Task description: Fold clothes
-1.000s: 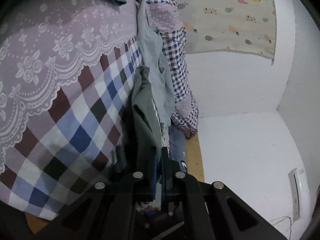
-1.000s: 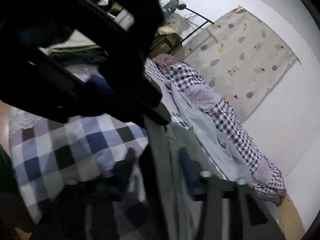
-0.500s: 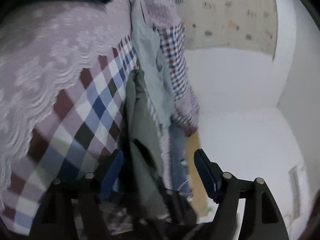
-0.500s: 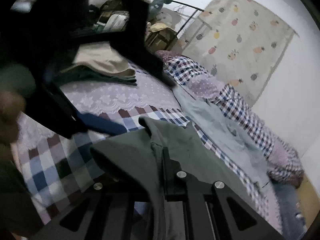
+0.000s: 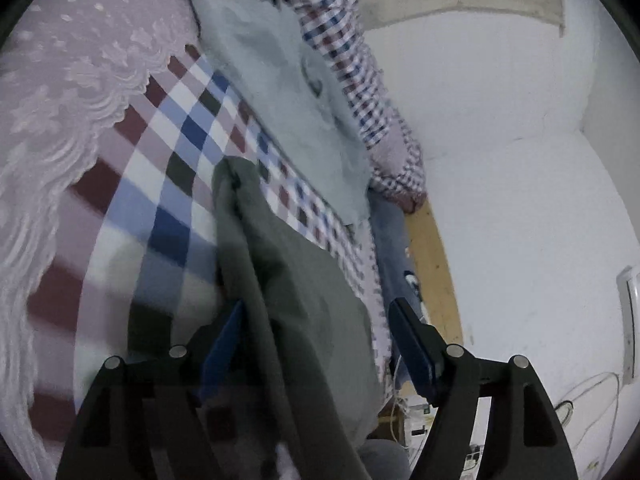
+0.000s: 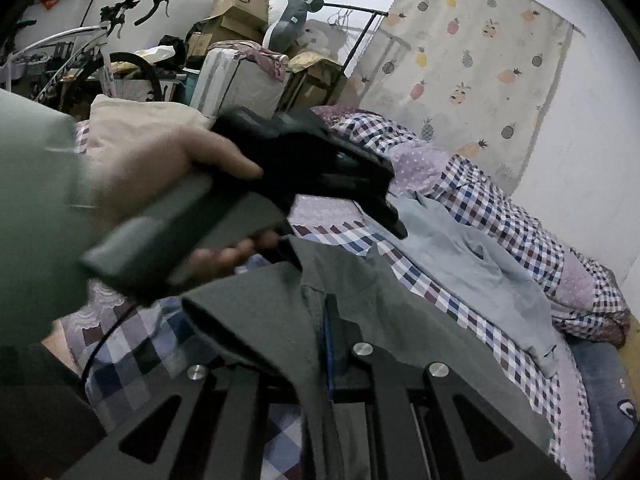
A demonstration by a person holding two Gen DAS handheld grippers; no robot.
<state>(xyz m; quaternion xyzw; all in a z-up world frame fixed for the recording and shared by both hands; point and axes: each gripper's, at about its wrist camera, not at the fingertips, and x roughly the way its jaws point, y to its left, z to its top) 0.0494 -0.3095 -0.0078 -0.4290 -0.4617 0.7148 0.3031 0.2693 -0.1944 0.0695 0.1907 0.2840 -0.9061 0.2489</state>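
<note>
Clothes are what I'm working through, and right now it is the dark green garment [image 6: 280,320] draped over the checked bedspread [image 5: 180,168]. My right tongs [image 6: 328,344] are pinched tight on a fold of it near what looks like its collar, and I'm holding that part raised above the bedspread. My left tongs [image 5: 316,344] are spread wide, their blue pads on either side of the same green cloth [image 5: 288,280] without gripping it. The cloth runs between them and trails toward the foot of the bedspread. In the right view, the hand [image 6: 160,172] holding the left tool is close above the garment.

Judging progress: this piece is bunched and creased, not yet laid flat, so I'd say its folding has barely begun. A pale grey-blue garment [image 6: 472,256] lies crumpled on the far side of the bedspread, against the rumpled checked quilt [image 6: 500,208], and it looks unfolded too. What may be folded beige cloth [image 6: 136,120] sits beyond the bedspread's lace end, but I cannot be sure.
</note>
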